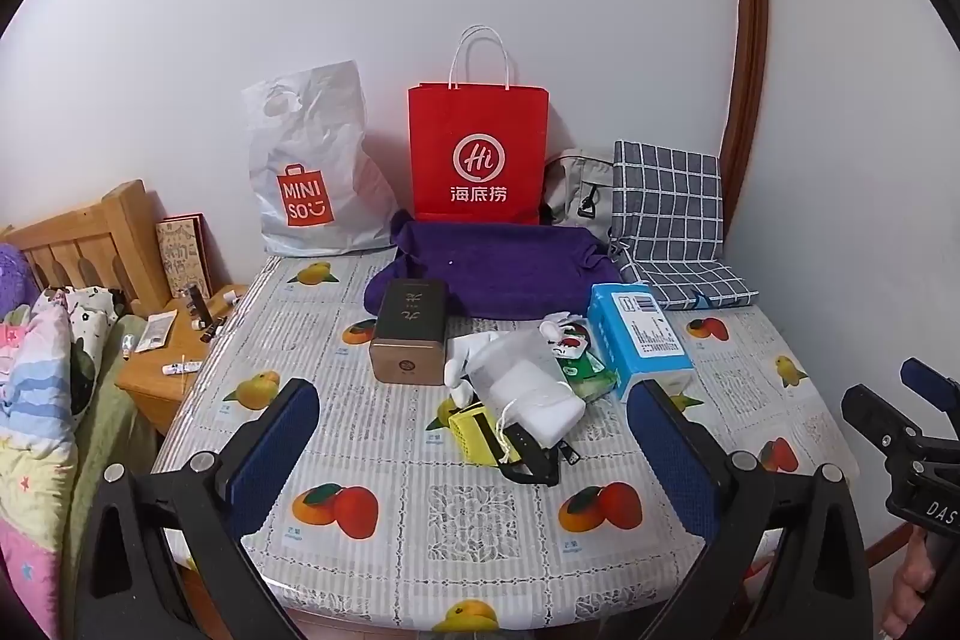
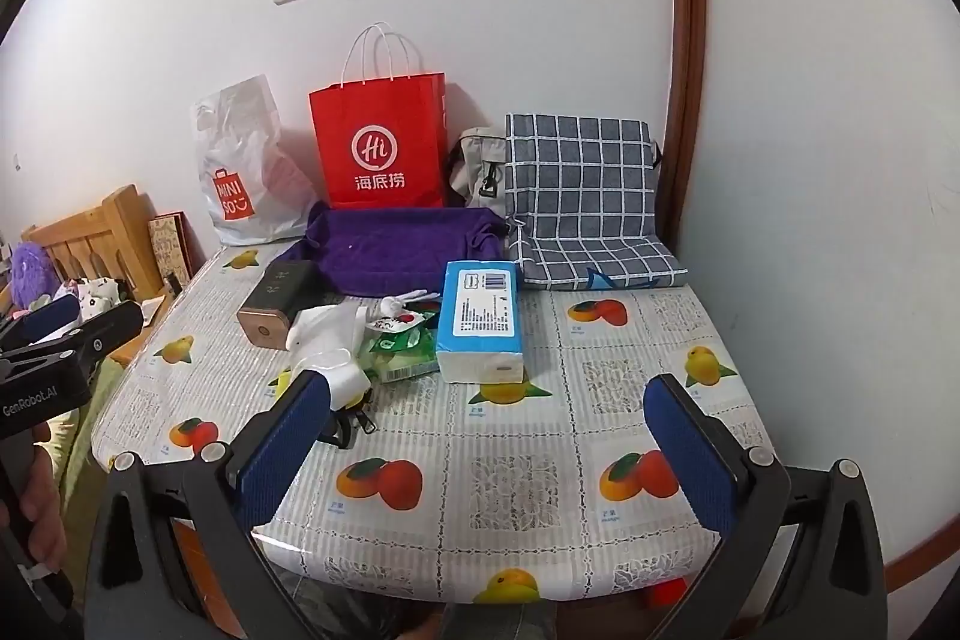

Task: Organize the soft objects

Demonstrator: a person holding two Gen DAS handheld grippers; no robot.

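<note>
On the fruit-print table [image 1: 384, 460] lies a heap of small items: a white plush toy [image 1: 468, 352], a white mesh pouch [image 1: 528, 388], a green packet [image 1: 585, 370] and a yellow piece [image 1: 474, 430]. A blue tissue pack [image 2: 480, 316] lies beside the heap, and a purple cloth [image 2: 396, 244] lies behind it. My left gripper [image 1: 474, 436] hangs open in front of the heap and holds nothing. My right gripper [image 2: 489, 400] is open over bare tablecloth in front of the tissue pack, also with nothing in it.
A dark box with a gold base [image 1: 408, 334] stands left of the heap. Along the wall stand a white plastic bag [image 1: 312, 172], a red paper bag [image 1: 480, 154], a grey bag [image 1: 570, 190] and a checked fabric bag [image 1: 672, 220]. A wooden nightstand [image 1: 156, 370] and bedding are on the left.
</note>
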